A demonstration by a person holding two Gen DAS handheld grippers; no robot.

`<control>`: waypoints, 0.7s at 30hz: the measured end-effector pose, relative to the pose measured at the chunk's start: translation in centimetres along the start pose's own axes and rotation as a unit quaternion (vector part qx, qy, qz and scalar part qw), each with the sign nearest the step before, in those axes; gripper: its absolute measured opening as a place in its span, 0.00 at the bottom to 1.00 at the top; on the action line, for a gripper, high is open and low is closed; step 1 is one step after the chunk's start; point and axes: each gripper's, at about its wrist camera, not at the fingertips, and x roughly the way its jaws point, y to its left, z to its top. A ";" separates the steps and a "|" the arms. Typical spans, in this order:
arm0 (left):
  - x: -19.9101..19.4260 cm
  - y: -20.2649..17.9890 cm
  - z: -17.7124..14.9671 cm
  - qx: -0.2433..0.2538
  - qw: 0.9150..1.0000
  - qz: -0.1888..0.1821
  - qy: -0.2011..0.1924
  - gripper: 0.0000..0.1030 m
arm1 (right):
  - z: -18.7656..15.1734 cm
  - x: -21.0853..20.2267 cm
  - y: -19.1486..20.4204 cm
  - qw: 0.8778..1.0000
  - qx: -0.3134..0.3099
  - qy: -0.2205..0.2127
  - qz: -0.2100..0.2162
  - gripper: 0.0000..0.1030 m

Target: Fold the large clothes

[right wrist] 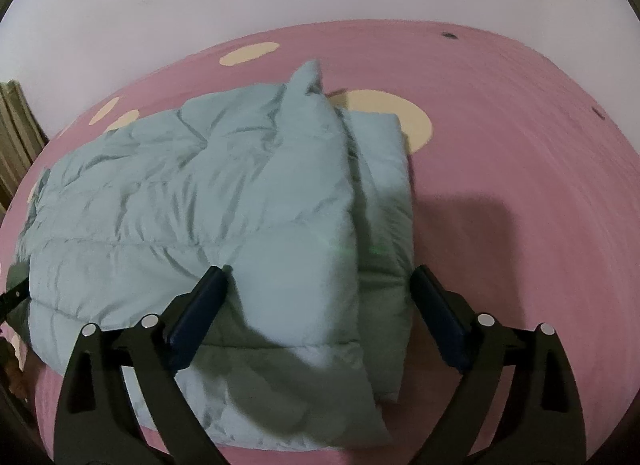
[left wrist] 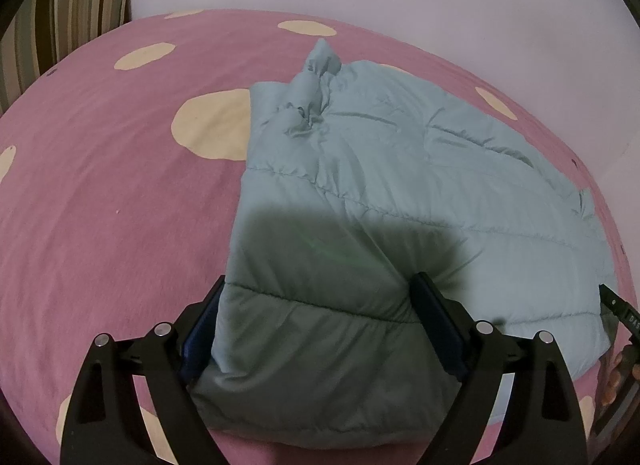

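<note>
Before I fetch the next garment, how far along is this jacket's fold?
Done: the pale blue puffer jacket lies on the pink spotted bedsheet with its sides already folded inward, one panel lying over the body. In hand: the left gripper and the right gripper each straddle a near corner, jaws wide open, not yet clamped. Left: gripping the near edge and folding it up toward the collar.

My left tongs (left wrist: 320, 329): matte black forked arms, dark blue pads (left wrist: 200, 337), round silver screws (left wrist: 163, 329) at the pivots. Right tongs (right wrist: 320, 321) same build, blue pads (right wrist: 438, 317), silver screws (right wrist: 486, 320).
</note>
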 end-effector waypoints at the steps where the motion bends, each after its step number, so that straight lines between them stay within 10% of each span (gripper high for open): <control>1: 0.0 0.0 0.0 0.000 1.000 -0.001 -0.001 0.85 | 0.0 0.2 -0.3 1.000 0.007 0.004 0.003 0.92; 6: -0.1 -0.2 -0.2 0.008 1.000 -0.003 -0.008 0.66 | -0.3 0.9 -0.6 0.999 0.022 0.026 0.018 0.89; 13: -0.5 -1.4 0.0 0.029 0.999 -0.005 -0.015 0.32 | -0.2 0.6 1.0 0.997 0.015 0.044 0.068 0.30; 21: -2.2 -1.8 -0.1 0.038 0.999 0.002 -0.027 0.19 | -0.8 -1.0 1.7 0.996 0.020 0.024 0.080 0.18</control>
